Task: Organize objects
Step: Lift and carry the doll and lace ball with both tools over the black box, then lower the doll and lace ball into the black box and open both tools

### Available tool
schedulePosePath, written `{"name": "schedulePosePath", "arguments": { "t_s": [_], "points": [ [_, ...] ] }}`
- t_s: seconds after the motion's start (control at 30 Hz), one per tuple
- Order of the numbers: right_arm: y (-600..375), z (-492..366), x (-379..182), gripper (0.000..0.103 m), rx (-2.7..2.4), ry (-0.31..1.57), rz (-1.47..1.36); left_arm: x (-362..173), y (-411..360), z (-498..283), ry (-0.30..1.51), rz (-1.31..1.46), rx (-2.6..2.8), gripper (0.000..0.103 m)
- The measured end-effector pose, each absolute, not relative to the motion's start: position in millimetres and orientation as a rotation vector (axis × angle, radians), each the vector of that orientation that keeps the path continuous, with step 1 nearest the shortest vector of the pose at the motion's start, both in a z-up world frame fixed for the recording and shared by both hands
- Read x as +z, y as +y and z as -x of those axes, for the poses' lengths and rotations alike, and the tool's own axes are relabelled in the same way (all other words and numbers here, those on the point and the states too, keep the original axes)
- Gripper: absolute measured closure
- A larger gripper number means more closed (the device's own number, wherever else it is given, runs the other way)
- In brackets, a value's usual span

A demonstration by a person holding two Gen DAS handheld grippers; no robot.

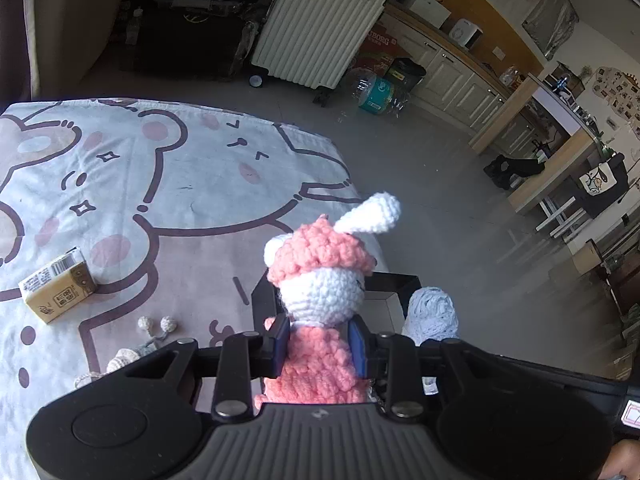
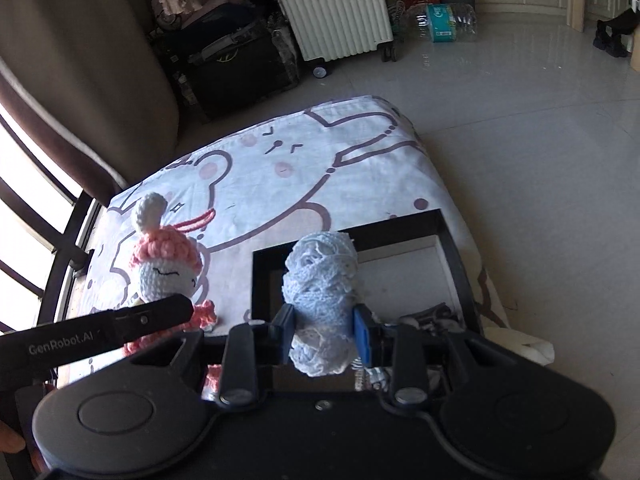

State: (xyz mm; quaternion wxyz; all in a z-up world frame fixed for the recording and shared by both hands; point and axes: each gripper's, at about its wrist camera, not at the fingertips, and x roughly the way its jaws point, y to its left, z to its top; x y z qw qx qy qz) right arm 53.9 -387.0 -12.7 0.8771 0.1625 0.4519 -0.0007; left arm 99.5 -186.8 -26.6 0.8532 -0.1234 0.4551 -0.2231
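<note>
The crocheted bunny (image 1: 320, 280) sits upright in our left claw (image 1: 320, 344), whose blue pads pinch its pink body just under the white head, ear pointing up and away from us. Our right claw (image 2: 323, 332) pinches a pale blue yarn bundle (image 2: 320, 280) the same way, its long axis running straight out along the fingers. Just ahead of and below the right claw lies the black-rimmed tray (image 2: 460, 264), already holding some knitted pieces at its near end. We judge the yarn hand the nearer one: the bundle hangs over the tray's opening, while the bunny is off to the tray's left, over the cartoon-printed bed cover (image 1: 180, 160). A small carton (image 1: 56, 284) and crocheted balls (image 1: 158, 324) lie left of the left claw.
</note>
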Motion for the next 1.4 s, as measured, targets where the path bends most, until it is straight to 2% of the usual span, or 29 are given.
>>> {"name": "schedulePosePath", "arguments": {
  "t_s": [0.4,0.9,1.4],
  "points": [
    [-416,-50,-30,0.071,-0.069,0.964,-0.388,-43,-220,-103,0.916,0.29,-0.513,0.07],
    [-414,-56,-39,0.071,-0.079,0.989,-0.379,-85,-225,-96,1.083,0.304,-0.452,0.07],
    [-412,-59,-40,0.071,-0.076,0.99,-0.375,-101,-223,-97,1.145,0.283,-0.441,0.066]
  ]
}}
